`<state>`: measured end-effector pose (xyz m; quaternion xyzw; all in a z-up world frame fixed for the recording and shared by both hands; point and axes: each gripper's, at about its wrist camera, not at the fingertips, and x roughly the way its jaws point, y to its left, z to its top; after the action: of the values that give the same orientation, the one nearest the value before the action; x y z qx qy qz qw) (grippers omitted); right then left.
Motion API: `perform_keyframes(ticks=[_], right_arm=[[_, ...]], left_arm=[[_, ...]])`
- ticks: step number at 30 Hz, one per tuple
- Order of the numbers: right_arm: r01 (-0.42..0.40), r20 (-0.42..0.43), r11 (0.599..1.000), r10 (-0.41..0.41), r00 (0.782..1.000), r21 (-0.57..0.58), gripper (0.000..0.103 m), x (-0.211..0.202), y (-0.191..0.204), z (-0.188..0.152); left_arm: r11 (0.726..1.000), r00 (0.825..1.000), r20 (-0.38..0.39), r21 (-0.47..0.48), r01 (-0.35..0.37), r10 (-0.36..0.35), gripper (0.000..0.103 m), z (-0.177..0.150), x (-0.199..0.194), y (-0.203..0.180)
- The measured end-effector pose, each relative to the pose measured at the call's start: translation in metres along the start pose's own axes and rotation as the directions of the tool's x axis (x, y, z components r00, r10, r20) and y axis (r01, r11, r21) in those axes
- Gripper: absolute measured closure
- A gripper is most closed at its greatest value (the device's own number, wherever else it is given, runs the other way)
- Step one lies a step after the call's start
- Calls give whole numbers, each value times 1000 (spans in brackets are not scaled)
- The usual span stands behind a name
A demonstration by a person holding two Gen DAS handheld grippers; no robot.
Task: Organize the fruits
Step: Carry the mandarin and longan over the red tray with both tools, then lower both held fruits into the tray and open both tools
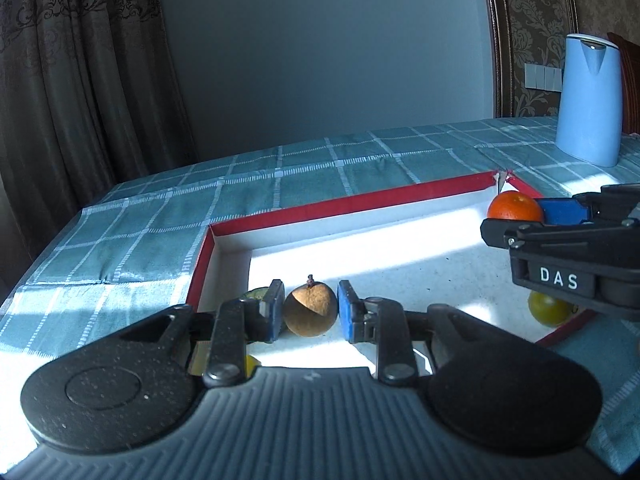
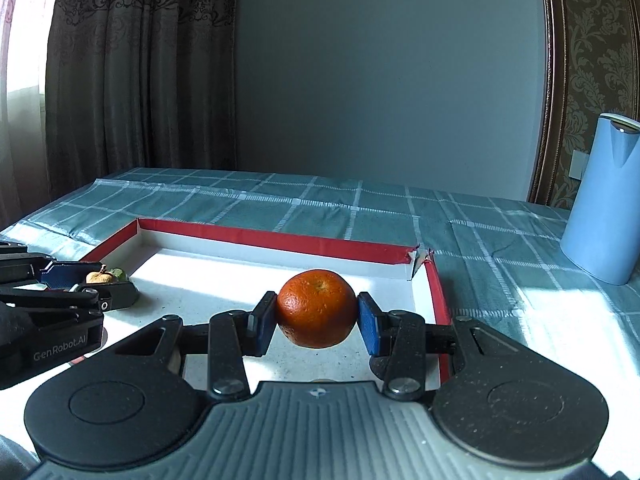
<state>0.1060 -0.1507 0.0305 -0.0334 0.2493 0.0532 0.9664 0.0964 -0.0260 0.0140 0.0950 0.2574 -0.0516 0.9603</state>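
My left gripper is shut on a small round brown fruit with a short stem, held just above the white floor of a red-rimmed tray. My right gripper is shut on an orange, its blue pads pressing both sides, over the tray's right part. In the left wrist view the orange shows at the right edge. The right wrist view shows the left gripper at the left with the brown fruit in it.
A green fruit lies in the tray under the right gripper. Another green piece sits behind my left finger. A tall light-blue jug stands on the checked teal tablecloth at the right. Curtains hang at the left.
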Motion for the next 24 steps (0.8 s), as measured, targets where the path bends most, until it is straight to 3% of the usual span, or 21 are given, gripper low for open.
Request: perform_keyframes(ticks=[7,17,20,22,24], right_arm=[[9,-110,999,-5,994,37,61,48,-6,8],[4,-184,998,8,983,66,61,67,-8,16],[4,-193,998,7,981,56,57,68,-7,16],[-3,-192,999,13,981,54,52,68,-7,16],[-8,-178,997,21,984,72,41,66,-9,15]], left_arm=[[1000,999,-40,13,-25,25,77,9,32,-7],[999,996,-79,26,-41,43,75,9,49,-9],[999,997,-74,36,-33,36,66,9,48,-11],[999,997,-62,43,-33,36,50,8,45,-12],[998,998,-44,48,-45,47,39,8,42,-13]])
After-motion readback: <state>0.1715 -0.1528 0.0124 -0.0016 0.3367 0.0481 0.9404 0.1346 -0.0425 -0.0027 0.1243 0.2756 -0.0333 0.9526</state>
